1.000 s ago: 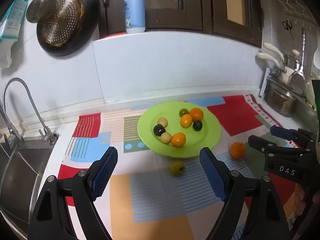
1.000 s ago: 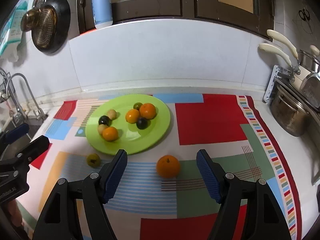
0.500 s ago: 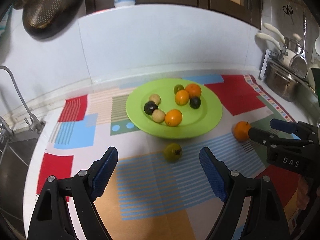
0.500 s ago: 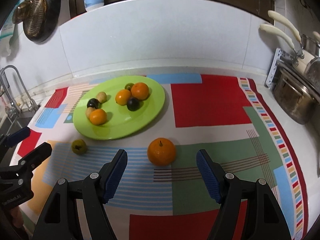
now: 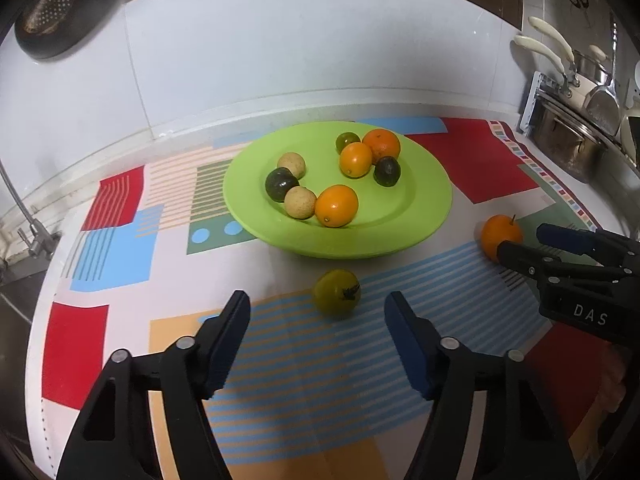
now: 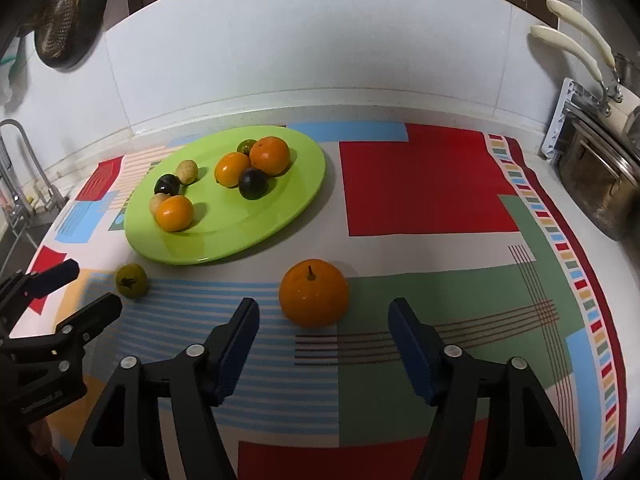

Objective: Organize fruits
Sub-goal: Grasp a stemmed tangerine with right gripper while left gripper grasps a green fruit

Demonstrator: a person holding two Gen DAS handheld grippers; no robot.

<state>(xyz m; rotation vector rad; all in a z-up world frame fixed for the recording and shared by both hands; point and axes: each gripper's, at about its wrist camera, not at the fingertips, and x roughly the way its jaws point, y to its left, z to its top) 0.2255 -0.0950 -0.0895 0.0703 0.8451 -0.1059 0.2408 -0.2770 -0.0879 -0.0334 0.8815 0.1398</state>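
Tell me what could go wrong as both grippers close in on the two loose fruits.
Both are round and lie free on the mat, so closing pads could nudge them rolling. The orange and the green fruit lie just short of the pads, the jaws just closing. The plate is crowded: a drop could knock fruit off.

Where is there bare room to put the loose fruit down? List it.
Free: the near right part of the green plate, in front of the dark fruit; the red mat square between plate and steel pot. Crowded: the plate's far left, where seven fruits cluster.
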